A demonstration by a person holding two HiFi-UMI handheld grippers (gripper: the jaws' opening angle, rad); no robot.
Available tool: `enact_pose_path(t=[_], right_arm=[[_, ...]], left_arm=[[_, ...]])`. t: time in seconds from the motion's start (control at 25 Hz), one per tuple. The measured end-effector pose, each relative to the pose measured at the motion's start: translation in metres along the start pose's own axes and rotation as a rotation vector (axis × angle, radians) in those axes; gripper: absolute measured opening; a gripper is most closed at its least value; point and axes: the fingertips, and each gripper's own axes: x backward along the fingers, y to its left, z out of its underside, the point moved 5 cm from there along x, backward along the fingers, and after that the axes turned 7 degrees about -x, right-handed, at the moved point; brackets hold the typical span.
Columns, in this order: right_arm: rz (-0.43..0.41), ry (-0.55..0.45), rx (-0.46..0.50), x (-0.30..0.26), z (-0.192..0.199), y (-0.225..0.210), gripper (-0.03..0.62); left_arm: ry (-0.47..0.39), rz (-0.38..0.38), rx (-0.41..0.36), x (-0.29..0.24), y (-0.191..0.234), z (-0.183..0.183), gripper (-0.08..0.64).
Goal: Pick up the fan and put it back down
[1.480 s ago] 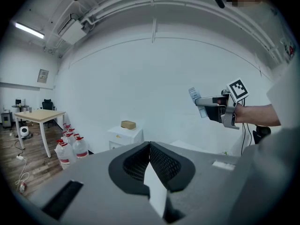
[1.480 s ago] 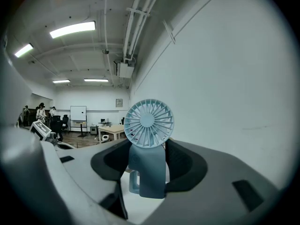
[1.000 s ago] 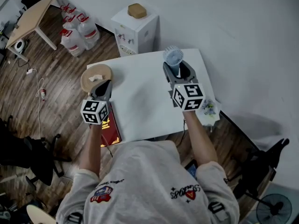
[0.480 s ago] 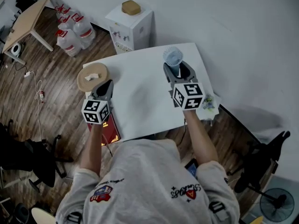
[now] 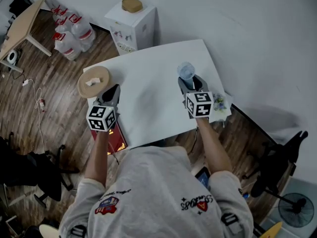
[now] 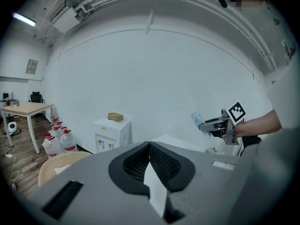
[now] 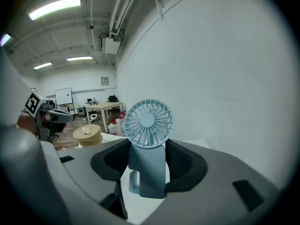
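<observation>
A small pale-blue handheld fan [image 7: 148,124] stands upright, its handle between the pads of my right gripper [image 7: 148,165], which is shut on it. From the head view the fan [image 5: 186,70] sits low over the right side of the white table [image 5: 148,83], with the right gripper [image 5: 188,83] just behind it. Whether its base touches the tabletop I cannot tell. My left gripper [image 5: 113,89] hovers at the table's left edge, shut and empty, its pads meeting in the left gripper view [image 6: 149,146]. That view also shows the fan [image 6: 197,120] far off at the right.
A round woven stool [image 5: 94,81] with a small white item on it stands by the table's left corner. A red book [image 5: 115,138] lies below the left gripper. A floral cloth [image 5: 220,105] hangs at the table's right edge. A white cabinet [image 5: 130,21] and water bottles [image 5: 69,33] stand behind.
My right gripper has sunk toward the tabletop with the fan still in it; the fan looks smaller and lower. The left gripper has drifted only slightly.
</observation>
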Motion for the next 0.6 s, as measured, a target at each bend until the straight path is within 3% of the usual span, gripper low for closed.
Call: enact_pose_path(t=[0.4, 0.6], right_arm=[[0.087, 0.282, -0.081, 0.009, 0.123, -0.056, 0.227], [0.135, 0.376, -0.157, 0.019, 0.168, -0.077, 0.227]], left_arm=[[0.022, 0.024, 0.013, -0.008, 0.001, 0.011, 0.005], [0.031, 0.034, 0.013, -0.012, -0.001, 0.014, 0.005]])
